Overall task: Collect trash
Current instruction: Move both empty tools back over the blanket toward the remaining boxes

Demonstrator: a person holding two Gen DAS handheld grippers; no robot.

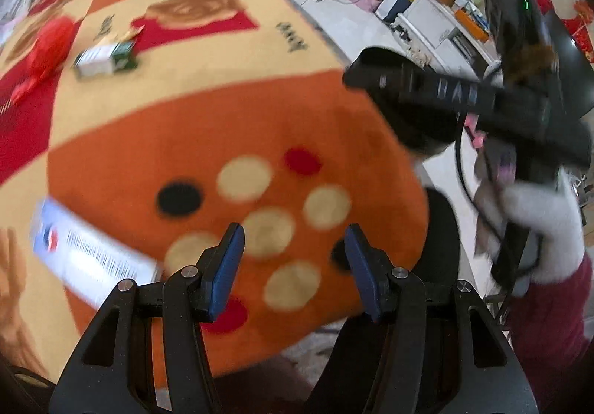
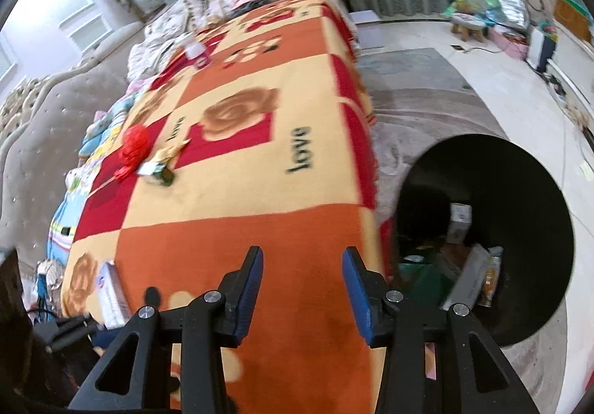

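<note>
Status: partly complete, as judged from the present layout. The round black trash bin (image 2: 527, 169) stands on the floor beside the bed and already contains several cartons, a green packet and an orange-printed wrapper. Items left on the orange, cream and red patterned fleece blanket (image 2: 237, 228):

1. A flat white rectangular carton with blue logo and barcode print (image 1: 92, 258), near the foot corner of the bed, on the left gripper's side.
2. A small white-and-green carton (image 1: 105, 59), mid-bed.
3. A crumpled red plastic bag (image 1: 44, 50), just beside the green carton.
4. A gold-coloured wrapper (image 2: 169, 152), touching or just beside the green carton; blur prevents a firmer reading.
5. A white bottle with a pink label (image 2: 196, 50) at the far end. Whether it counts as trash cannot be told.

Gripper state: the left gripper (image 1: 293, 265) has its blue-padded jaws spread wide with nothing between them. The right gripper (image 2: 302, 288) is likewise spread wide and carries nothing; it hangs above the blanket's edge, with the bin to its right.

Orientation of the nearest item: the white barcode carton lies flat. In the left wrist view its long axis runs diagonally from upper left to lower right, the lower end pointing toward the left gripper's left finger. A grasp across the short axis appears the more practical option.
</note>
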